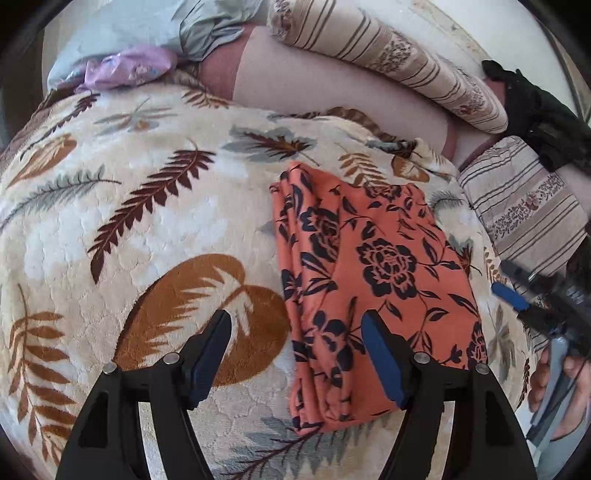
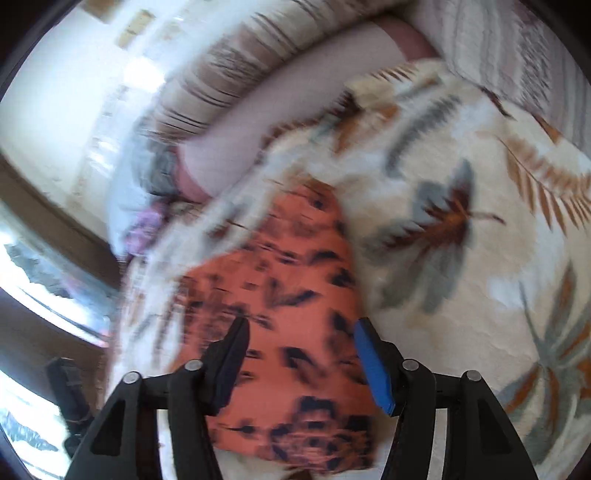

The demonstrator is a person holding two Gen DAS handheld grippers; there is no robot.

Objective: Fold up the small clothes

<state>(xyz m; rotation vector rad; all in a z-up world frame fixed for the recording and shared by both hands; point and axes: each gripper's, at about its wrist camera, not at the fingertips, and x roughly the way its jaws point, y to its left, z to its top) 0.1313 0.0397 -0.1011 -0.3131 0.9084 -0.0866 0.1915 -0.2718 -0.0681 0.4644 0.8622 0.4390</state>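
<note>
An orange garment with dark flowers [image 1: 373,280] lies folded into a narrow stack on the leaf-patterned blanket [image 1: 147,184]. My left gripper [image 1: 295,325] is open and empty above the garment's near left edge; its right finger hangs over the cloth. My right gripper [image 2: 299,332] is open and empty just above the same garment [image 2: 291,295], which is blurred in the right wrist view. The right gripper also shows at the right edge of the left wrist view [image 1: 517,288], beside the garment.
Striped bolster cushions [image 1: 388,55] lie along the back and right [image 1: 524,210]. A pale blue pillow [image 1: 147,29] and a lilac plastic bag [image 1: 129,68] sit at the back left. A black cloth [image 1: 535,107] lies at the far right.
</note>
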